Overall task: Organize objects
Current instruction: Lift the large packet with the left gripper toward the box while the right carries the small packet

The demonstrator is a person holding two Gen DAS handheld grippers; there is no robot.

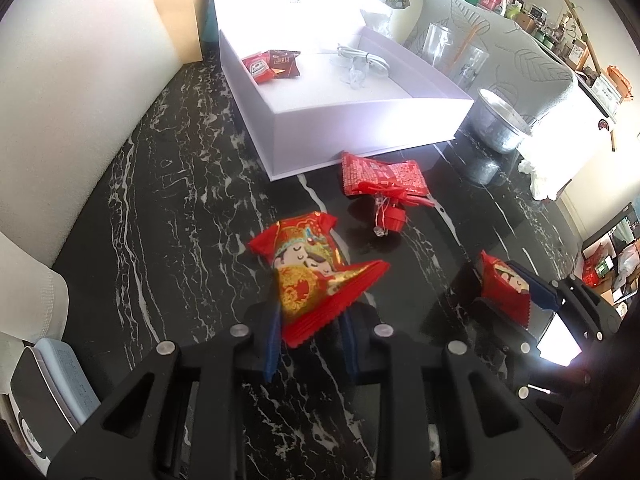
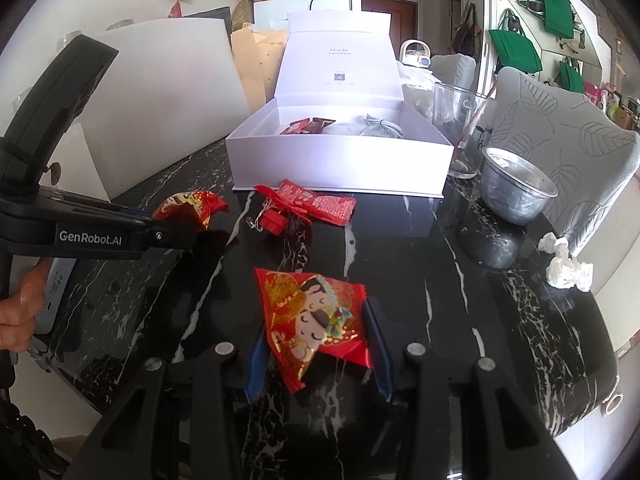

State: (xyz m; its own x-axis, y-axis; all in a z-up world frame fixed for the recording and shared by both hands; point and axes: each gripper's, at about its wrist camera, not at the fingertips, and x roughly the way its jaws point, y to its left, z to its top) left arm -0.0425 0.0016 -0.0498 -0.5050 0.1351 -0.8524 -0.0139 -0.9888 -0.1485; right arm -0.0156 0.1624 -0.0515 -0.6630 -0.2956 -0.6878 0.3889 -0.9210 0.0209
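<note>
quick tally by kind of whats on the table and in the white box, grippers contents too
Cartoon-figure red packets: 2, one in the left gripper at, one in the right gripper at
Red text-printed packet on the table: 1
Small red packets in the white box: 2
Coiled cable in the box: 1
Metal cup: 1
Glass container: 1
Crumpled tissue: 1
Total: 9

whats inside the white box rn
Inside the white box: a few small red and brown snack packets at one side and a coiled white cable beside them. The near wall hides part of the floor in the right wrist view.
</note>
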